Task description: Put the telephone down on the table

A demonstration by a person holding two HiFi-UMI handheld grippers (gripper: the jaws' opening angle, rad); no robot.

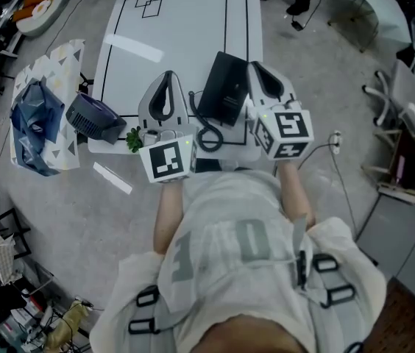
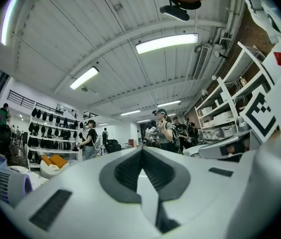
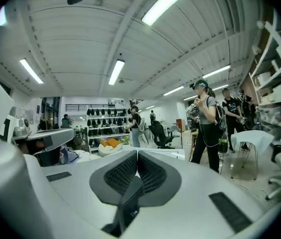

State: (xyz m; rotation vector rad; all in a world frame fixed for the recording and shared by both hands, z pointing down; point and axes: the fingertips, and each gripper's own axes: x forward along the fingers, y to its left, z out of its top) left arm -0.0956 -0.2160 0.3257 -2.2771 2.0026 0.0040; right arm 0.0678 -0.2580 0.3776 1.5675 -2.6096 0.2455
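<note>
The black telephone (image 1: 224, 87) lies on the white table (image 1: 178, 20) near its front edge, and its coiled cord (image 1: 206, 134) loops towards me. My left gripper (image 1: 167, 76) rests just left of it, jaws together and empty. Close against the phone's right side is my right gripper (image 1: 259, 66), also shut with nothing between its pads. In the left gripper view the left gripper (image 2: 141, 151) points out over the room with its tips meeting. The right gripper (image 3: 137, 156) shows the same closed tips in the right gripper view. Neither of these views shows the phone.
A dark blue round device (image 1: 93, 116) sits at the table's left corner, beside a patterned bag (image 1: 42, 109) on the floor. A small green sprig (image 1: 134, 140) lies by the left gripper. Chairs (image 1: 406, 101) stand to the right. People stand farther off in the room (image 3: 208, 126).
</note>
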